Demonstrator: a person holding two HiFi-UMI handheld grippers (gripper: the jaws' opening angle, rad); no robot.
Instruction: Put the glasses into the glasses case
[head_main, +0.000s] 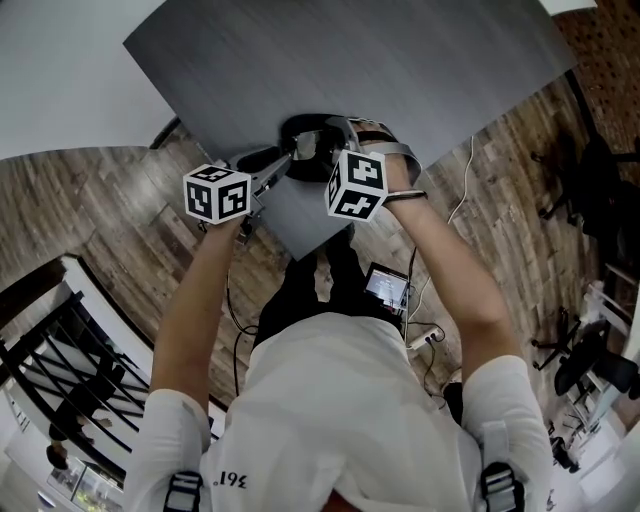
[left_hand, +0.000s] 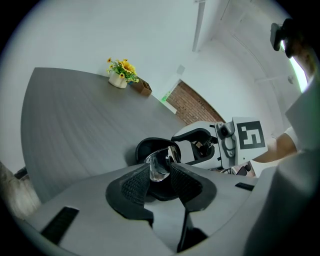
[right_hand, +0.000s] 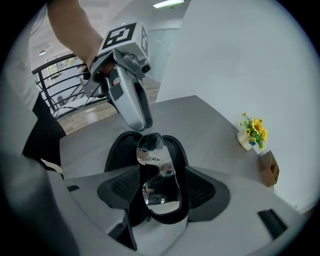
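The left gripper (left_hand: 160, 181) pinches one lens end of the glasses (right_hand: 150, 150), and the right gripper (right_hand: 160, 194) presses its jaws against the other lens. They hold the glasses directly over the open black glasses case (right_hand: 116, 150), which lies on the grey table (head_main: 400, 60).

The black-framed glasses (right_hand: 159, 175), with reflective lenses, are held at frame centre, just above the open black glasses case (right_hand: 116, 152).

We look steeply down from the head, while our two gripper views face each other closely across the black oval glasses case (left_hand: 142, 149).
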